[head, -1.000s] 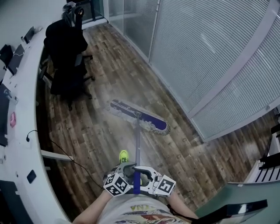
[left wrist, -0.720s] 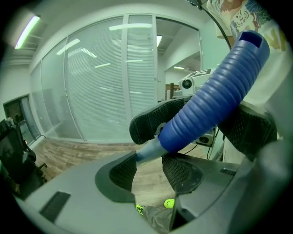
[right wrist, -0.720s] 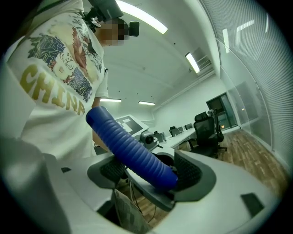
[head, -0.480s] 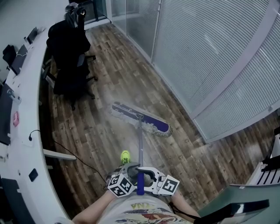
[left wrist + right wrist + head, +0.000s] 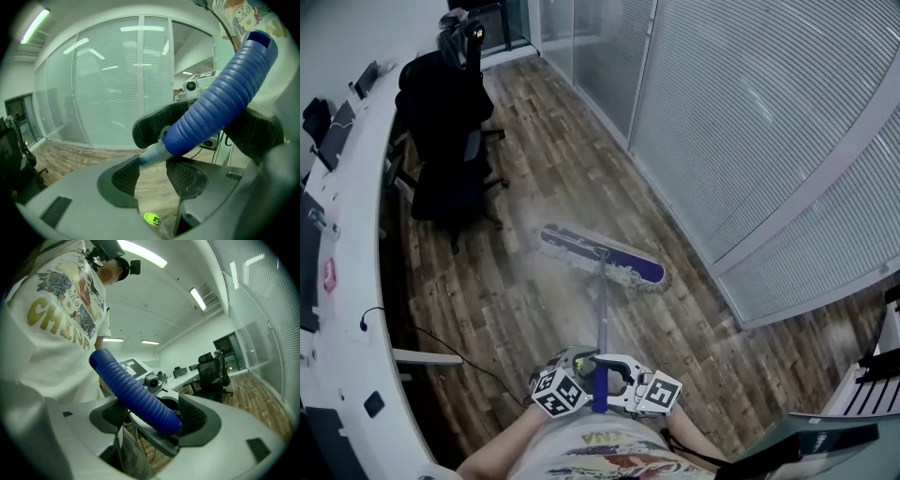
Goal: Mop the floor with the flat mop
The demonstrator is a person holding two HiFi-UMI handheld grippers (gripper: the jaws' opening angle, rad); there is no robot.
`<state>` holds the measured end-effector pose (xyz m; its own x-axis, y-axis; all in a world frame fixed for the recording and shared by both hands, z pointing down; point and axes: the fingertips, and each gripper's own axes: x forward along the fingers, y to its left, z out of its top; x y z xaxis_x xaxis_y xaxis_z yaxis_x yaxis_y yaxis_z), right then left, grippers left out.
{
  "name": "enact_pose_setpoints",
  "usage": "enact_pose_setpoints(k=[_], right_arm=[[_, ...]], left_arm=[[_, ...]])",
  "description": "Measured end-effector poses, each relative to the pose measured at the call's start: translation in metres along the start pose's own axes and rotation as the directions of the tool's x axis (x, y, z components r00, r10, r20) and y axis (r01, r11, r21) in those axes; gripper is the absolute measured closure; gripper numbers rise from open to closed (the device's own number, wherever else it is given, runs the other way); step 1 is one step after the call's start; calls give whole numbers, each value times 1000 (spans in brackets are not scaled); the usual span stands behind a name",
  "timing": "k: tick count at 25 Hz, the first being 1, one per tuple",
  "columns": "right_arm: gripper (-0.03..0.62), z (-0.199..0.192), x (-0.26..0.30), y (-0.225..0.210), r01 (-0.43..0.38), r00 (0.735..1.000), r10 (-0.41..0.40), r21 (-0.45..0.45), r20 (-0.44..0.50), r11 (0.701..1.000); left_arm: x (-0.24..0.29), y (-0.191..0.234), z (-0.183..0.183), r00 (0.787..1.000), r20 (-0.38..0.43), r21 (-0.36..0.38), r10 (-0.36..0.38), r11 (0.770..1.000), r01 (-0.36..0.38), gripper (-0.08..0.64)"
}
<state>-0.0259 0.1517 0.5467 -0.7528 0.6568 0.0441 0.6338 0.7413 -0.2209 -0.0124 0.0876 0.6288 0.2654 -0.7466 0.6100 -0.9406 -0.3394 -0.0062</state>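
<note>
The jaws of the left gripper (image 5: 151,172) pinch the grey neck of the mop handle just below its ribbed blue grip (image 5: 220,93), and the jaws of the right gripper (image 5: 152,417) are clenched on that grip itself, higher up. Both sit close against my body, facing each other. The mop head (image 5: 600,257) lies flat on the wooden floor (image 5: 487,300) ahead of me, slanted across the boards, between the office chair (image 5: 445,122) and the blind-covered glass wall (image 5: 750,141).

To do this stroke well, I judge that both clamps must hold firm so the shaft (image 5: 602,305) cannot twist. I should press down lightly so the whole pad stays flat, and steer with the lower gripper while the upper one pivots. The chair's legs and the cable (image 5: 441,342) trailing by the desk (image 5: 352,244) are snags to skirt.

As for writing, the shirt (image 5: 56,319) shows yellow letters, "CHIN", with the rest folded away. I see no brand on the mop, and the gripper cubes carry only square markers.
</note>
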Motion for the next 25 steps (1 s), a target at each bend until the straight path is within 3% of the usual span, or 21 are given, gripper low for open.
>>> enact_pose_setpoints(k=[5,10,16,25], right_arm=[[293,24,33,-73,2,1000,-2,7,-5,1000],[293,48,49,-146,53,998,-53,11,38,999],[291,55,46,-207,47,999,-47,21,18,999],[292,84,27,-334,21,999,-21,15,36,1000]], left_arm=[[4,83,12,1000,19,-20,-20,1000,20,400],[18,156,27,999,14,-5,-49,999,49,399],[48,209,44,999,18,1,-42,999,42,400],[111,315,91,999,-4,-5,-34,999,34,400]])
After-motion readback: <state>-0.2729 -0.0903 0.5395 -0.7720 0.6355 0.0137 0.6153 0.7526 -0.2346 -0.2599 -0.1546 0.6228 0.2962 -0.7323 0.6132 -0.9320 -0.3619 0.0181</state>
